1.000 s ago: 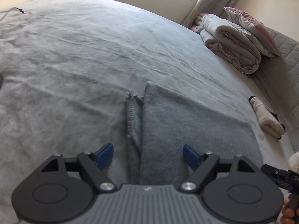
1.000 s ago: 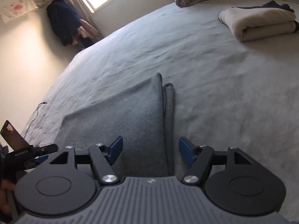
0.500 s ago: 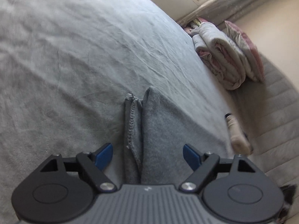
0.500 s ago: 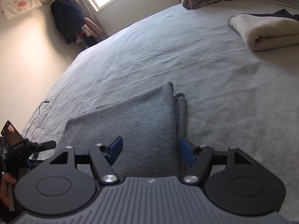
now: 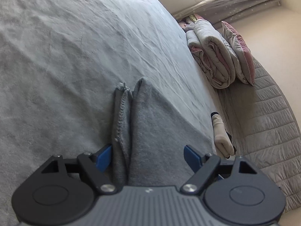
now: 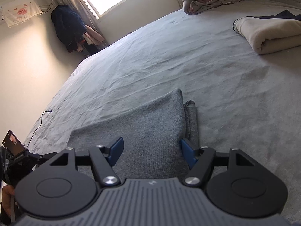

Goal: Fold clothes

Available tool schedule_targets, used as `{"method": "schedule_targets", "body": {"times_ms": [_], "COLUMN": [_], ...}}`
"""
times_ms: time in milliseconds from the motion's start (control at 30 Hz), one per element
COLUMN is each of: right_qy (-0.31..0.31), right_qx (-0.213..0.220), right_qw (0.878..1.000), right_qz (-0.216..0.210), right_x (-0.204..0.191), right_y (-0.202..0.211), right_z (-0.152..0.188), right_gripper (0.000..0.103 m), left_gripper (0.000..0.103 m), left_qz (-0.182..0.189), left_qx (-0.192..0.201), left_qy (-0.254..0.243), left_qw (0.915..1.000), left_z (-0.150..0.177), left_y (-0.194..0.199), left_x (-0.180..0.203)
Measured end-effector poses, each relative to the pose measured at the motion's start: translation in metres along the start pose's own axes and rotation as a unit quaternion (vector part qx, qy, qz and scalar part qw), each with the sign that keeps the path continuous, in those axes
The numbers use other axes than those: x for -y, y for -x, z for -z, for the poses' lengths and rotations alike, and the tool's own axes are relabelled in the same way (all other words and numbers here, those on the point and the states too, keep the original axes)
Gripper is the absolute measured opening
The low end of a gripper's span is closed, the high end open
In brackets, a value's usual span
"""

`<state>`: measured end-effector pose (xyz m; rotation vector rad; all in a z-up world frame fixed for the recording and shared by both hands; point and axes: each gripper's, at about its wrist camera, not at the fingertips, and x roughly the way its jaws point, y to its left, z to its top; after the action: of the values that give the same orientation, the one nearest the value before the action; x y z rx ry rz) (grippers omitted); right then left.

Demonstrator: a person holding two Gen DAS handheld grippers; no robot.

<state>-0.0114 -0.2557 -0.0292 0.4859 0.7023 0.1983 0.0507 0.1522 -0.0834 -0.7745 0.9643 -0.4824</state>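
Grey folded sweater (image 5: 158, 131) flat on bed (image 5: 65, 56), my left tool (image 5: 148, 155) gaping over it, right tool (image 6: 151, 151) likewise unclosed, nothing gripped.

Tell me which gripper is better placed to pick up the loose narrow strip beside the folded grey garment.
Probably left. The left gripper is open with the strip between its fingers, by one pad. The right gripper mostly straddles the grey garment; the strip lies just outside.
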Motion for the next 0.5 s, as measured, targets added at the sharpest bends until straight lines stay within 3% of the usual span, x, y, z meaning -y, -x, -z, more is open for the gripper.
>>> {"method": "schedule_targets", "body": {"times_ms": [200,500], "right_qy": [0.016,0.020], "right_qx": [0.007,0.019], "right_qw": [1.000,1.000], "right_qz": [-0.001,-0.002], "right_x": [-0.0070,-0.0101], "right_y": [0.0037,0.0035], "right_z": [0.0023,0.0040], "right_gripper": [0.070,0.070], "left_gripper": [0.082,0.081], "left_qz": [0.021,0.013], "left_qx": [0.008,0.019], "left_qy": [0.026,0.008], "left_qw": [0.9994,0.9997], "left_z": [-0.0009,0.0045], "left_y": [-0.0019,-0.0026], "left_x": [-0.0058,0.0000]}}
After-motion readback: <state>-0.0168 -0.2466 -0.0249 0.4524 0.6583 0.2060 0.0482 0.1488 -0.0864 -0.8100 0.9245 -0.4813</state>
